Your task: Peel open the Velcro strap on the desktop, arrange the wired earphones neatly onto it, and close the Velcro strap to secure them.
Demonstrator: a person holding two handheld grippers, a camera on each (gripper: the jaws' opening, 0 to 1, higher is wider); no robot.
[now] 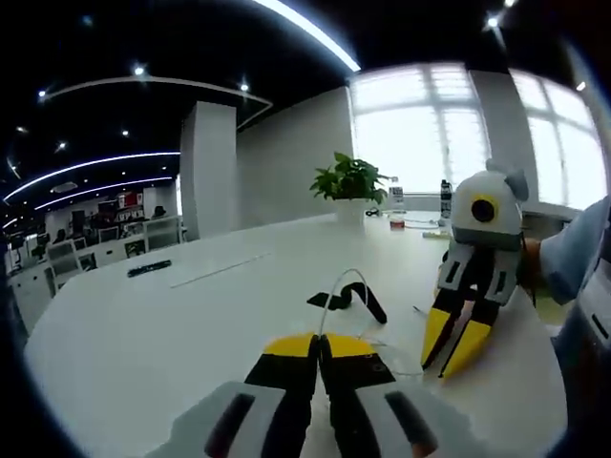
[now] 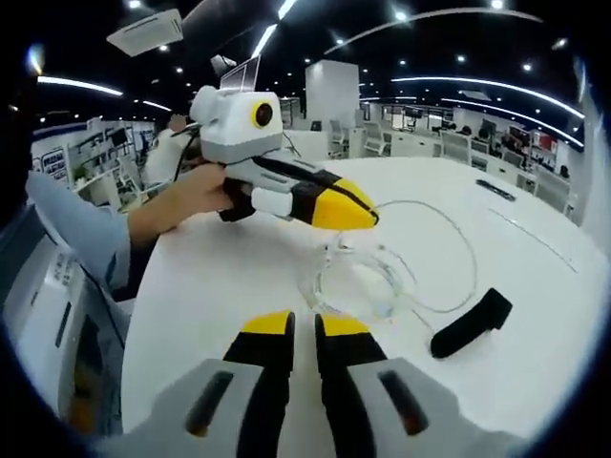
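Left gripper (image 2: pixel 368 218) pinches the earphone cable (image 2: pixel 382 277); right gripper (image 2: pixel 304 334) clenched, empty.
Coil loosely, then lay it across the Velcro strap (image 2: pixel 471 322); avoid tugging.

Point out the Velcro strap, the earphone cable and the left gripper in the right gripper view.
Velcro strap (image 2: pixel 471 322): right gripper view, middle of the black band on the table.
earphone cable (image 2: pixel 368 283): right gripper view, the loosely coiled part.
left gripper (image 2: pixel 368 218): right gripper view, tip of the yellow jaws.

An open-plan office: rows of desks and chairs (image 1: pixel 67 256), ceiling strip lights (image 1: pixel 310 33).
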